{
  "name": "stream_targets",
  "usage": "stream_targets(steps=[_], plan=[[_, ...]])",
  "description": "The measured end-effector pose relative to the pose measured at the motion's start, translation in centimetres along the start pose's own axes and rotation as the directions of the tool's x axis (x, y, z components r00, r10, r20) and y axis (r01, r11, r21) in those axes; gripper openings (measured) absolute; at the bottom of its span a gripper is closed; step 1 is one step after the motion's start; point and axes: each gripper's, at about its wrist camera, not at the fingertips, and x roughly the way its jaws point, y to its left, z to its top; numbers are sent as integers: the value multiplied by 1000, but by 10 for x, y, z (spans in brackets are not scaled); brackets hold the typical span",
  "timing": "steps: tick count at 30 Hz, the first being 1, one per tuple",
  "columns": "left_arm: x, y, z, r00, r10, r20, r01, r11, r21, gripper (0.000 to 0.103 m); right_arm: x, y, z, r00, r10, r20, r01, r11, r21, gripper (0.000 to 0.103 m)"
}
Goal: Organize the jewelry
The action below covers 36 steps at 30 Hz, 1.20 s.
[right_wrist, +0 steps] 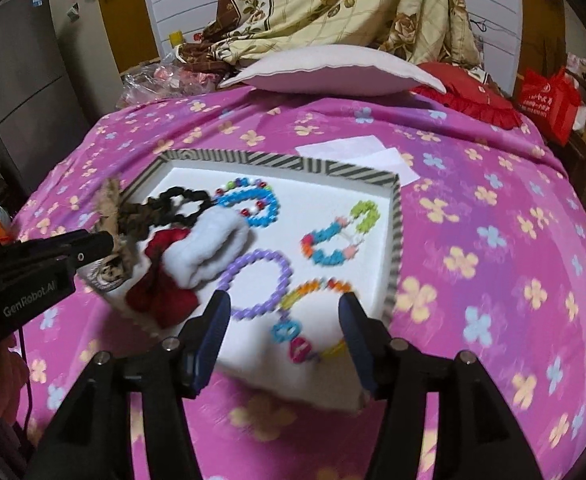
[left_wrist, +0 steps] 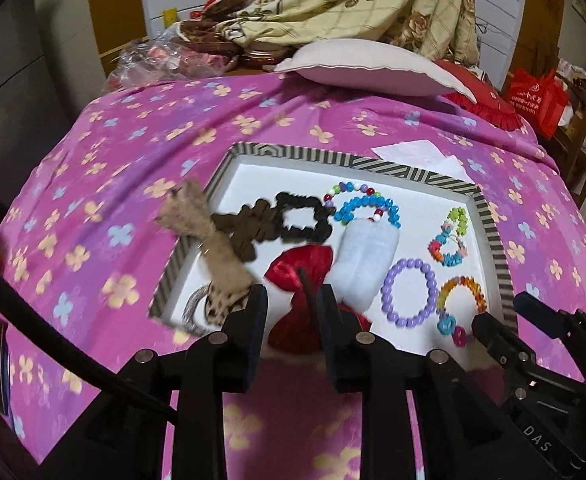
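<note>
A striped-rim white tray lies on the pink flowered bedspread and holds hair ties and bead bracelets. My left gripper is partly open over the tray's near edge, its fingers straddling the red bow without pinching it. Beside the bow lie a white fluffy scrunchie, a dark brown scrunchie, a tan bow tie, a purple bracelet and multicoloured bracelets. My right gripper is open above the rainbow bracelet at the tray's near right corner, empty.
A white pillow and a red cushion lie at the bed's far end under a floral blanket. White paper lies behind the tray. A red bag stands at the right. Plastic wrapping sits at the far left.
</note>
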Motion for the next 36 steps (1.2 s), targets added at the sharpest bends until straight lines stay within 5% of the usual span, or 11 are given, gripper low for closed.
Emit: stream_targets(steps=[15,36], plan=[[-35,16,-36,999,37,29,-36,999,-23,37,-26,24,-25,1000,7,11,-7,999,40,61],[-69,13,-26,992,50,116,-49,999,-18,38,-60,30,-8,996,-35,86,33,999,25,71]])
